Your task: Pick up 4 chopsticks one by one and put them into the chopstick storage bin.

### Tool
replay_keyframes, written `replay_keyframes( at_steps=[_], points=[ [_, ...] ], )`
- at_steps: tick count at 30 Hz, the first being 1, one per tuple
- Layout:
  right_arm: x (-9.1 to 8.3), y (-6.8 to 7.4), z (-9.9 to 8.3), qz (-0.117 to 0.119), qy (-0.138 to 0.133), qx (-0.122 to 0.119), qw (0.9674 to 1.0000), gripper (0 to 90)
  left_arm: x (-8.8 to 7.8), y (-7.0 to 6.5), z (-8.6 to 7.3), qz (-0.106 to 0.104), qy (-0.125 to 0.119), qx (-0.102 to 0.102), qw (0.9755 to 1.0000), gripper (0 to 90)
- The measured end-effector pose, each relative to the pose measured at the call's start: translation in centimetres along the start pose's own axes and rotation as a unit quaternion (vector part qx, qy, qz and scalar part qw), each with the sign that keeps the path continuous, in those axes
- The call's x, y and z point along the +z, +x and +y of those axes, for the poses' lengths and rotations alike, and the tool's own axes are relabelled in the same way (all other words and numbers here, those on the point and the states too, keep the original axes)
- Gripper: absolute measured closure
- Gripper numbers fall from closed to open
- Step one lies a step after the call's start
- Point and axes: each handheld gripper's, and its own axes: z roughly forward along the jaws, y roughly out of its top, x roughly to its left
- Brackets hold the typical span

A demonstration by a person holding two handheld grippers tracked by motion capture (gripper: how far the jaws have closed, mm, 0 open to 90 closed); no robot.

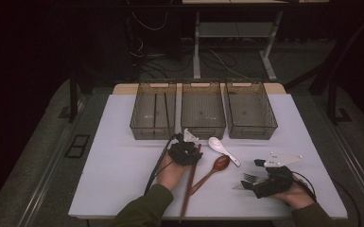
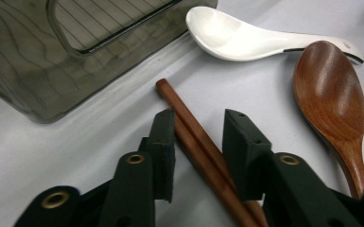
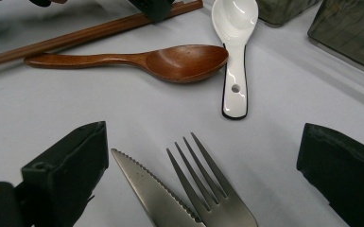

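Observation:
A pair of brown chopsticks [image 1: 189,182] lies on the white table [image 1: 123,165], tips toward the bins. My left gripper [image 1: 187,150] is set down over their far end. In the left gripper view the chopsticks [image 2: 170,97] run between the jaws of that gripper [image 2: 199,118]; the left pad is against them and a thin gap shows at the right pad. My right gripper [image 1: 248,182] stands wide open around a steel knife [image 3: 151,194] and fork [image 3: 212,194], touching neither. A wooden spoon [image 1: 216,166] and a white ceramic spoon [image 1: 222,149] lie between the two hands.
Three smoky see-through bins [image 1: 151,132] [image 1: 202,130] [image 1: 253,131] stand in a row at the table's far side. The middle bin's corner [image 2: 38,61] is close to the left jaws. Bare tabletop stretches to the left.

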Motion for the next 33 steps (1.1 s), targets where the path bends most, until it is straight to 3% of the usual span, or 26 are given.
replay_keyframes(
  at_steps=[22, 33],
  points=[
    [0.0, 0.0, 0.0, 0.0, -0.001, 0.0, 1.0, 2.9, -0.3, 0.5, 0.0, 0.004, 0.012, 0.04, 0.9991, 73.6],
    [-0.1, 0.0, 0.0, 0.0, -0.001, -0.001, 1.0, 2.9, -0.4, 1.1, -0.1, -0.004, 0.01, 0.022, 0.9997, 73.7]
  ],
)
